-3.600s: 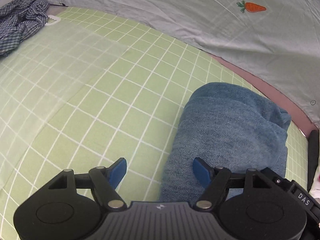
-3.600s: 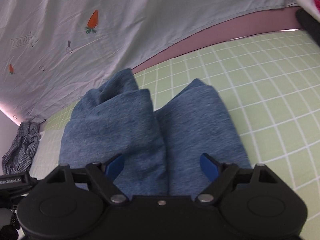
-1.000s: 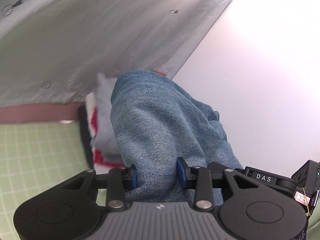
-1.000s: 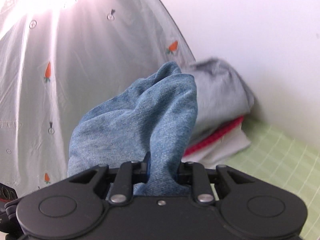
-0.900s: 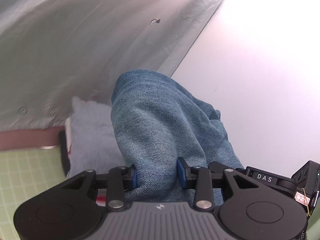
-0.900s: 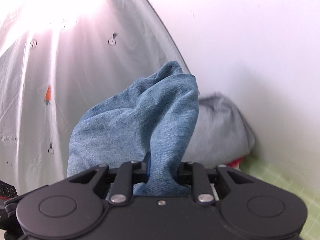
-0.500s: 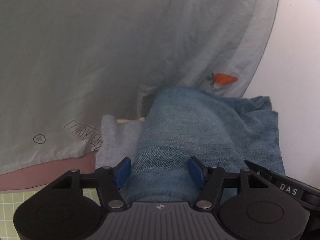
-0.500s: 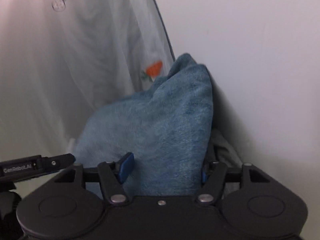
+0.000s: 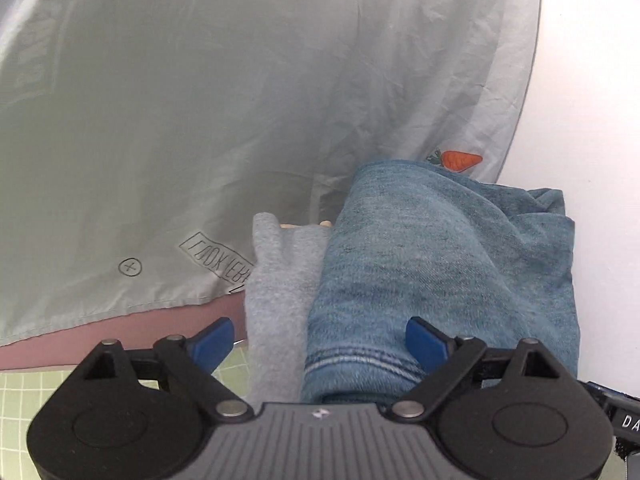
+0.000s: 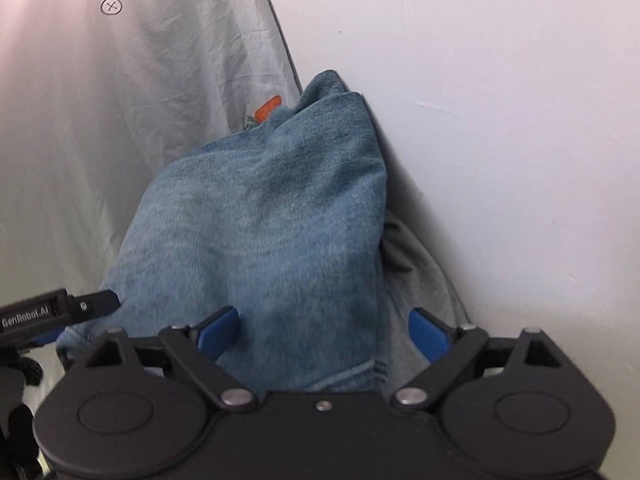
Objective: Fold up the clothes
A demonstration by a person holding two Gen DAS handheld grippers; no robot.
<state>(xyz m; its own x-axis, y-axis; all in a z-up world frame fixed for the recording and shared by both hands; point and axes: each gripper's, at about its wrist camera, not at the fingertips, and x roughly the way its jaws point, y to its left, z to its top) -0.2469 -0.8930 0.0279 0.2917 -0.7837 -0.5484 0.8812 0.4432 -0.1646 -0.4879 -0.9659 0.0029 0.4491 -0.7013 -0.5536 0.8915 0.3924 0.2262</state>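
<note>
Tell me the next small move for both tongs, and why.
Probably draw both tongs straight back. The left tongs and right tongs are open around the folded jeans, which rest on the grey garment against the white wall.

A home bedroom, green checked bedsheet (image 9: 24, 396), grey carrot-print sheet (image 9: 200, 120) hanging behind, plain white wall (image 10: 500, 120), folded clothes (image 9: 440, 264) stacked in the corner

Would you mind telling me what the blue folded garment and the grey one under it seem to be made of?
The blue garment looks like denim: faded, matte, with a diagonal weave and a stitched hem at its near edge. The grey garment beneath looks like a soft knit, perhaps fleece or jersey, going by its fuzzy, heathered surface; the exact fibre cannot be told.
</note>
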